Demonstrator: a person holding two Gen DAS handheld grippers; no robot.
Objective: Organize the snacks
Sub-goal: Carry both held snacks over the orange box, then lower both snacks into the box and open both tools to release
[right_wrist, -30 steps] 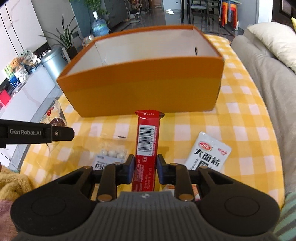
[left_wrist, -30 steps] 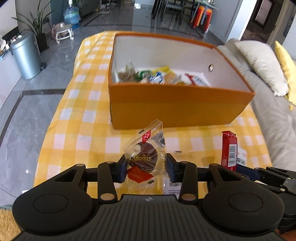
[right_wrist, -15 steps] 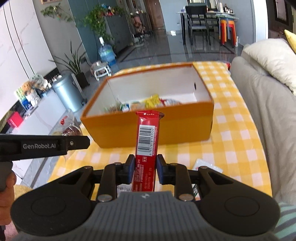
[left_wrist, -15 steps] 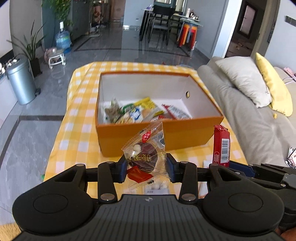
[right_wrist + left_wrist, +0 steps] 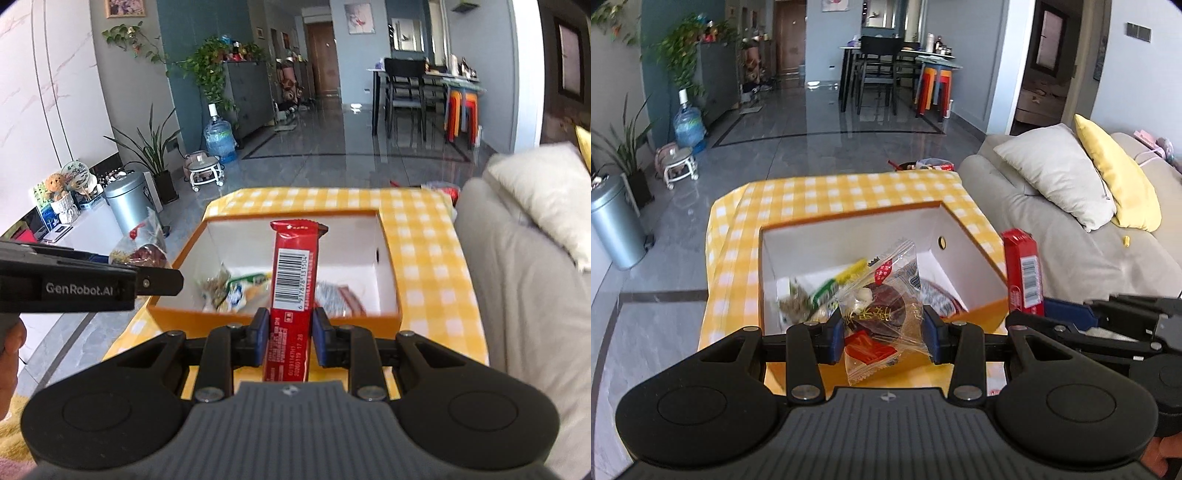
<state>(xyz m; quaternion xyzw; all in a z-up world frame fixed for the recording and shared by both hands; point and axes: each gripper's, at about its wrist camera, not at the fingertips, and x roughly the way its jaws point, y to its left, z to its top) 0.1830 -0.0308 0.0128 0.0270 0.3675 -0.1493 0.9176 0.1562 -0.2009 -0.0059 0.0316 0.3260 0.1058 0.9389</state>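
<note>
Snacks are sitting in two places: a loose pile inside the box [image 5: 960,236] and one packet in each gripper. Box is orange outside, white inside, open-topped, resting on the yellow checked cloth [image 5: 827,192] with a sofa [image 5: 1071,251] along its right side.

Left gripper [image 5: 882,334] is clenching the clear pouch [image 5: 882,317], a see-through wrapper showing a dark brown round piece and a red label at its lower end. Both blue pads are pressing the pouch's sides. In the left wrist view the pouch is hanging in front of the box's near wall, overlapping the opening; whether it is over the interior or just short of it cannot be told.

Right gripper [image 5: 290,338] is grasping the red bar [image 5: 293,284], held upright with barcode facing the camera, top end reaching up across the box's opening. The bar is also showing at the right of the left view [image 5: 1023,269], just beside the box's right corner.

Pile in the box [image 5: 236,288] is lying against the near wall: green, yellow, silver and red wrappers, blurred, individual items not separable.

Grippers are standing side by side, left one [image 5: 159,282] appearing at the box's left corner in the right view.
</note>
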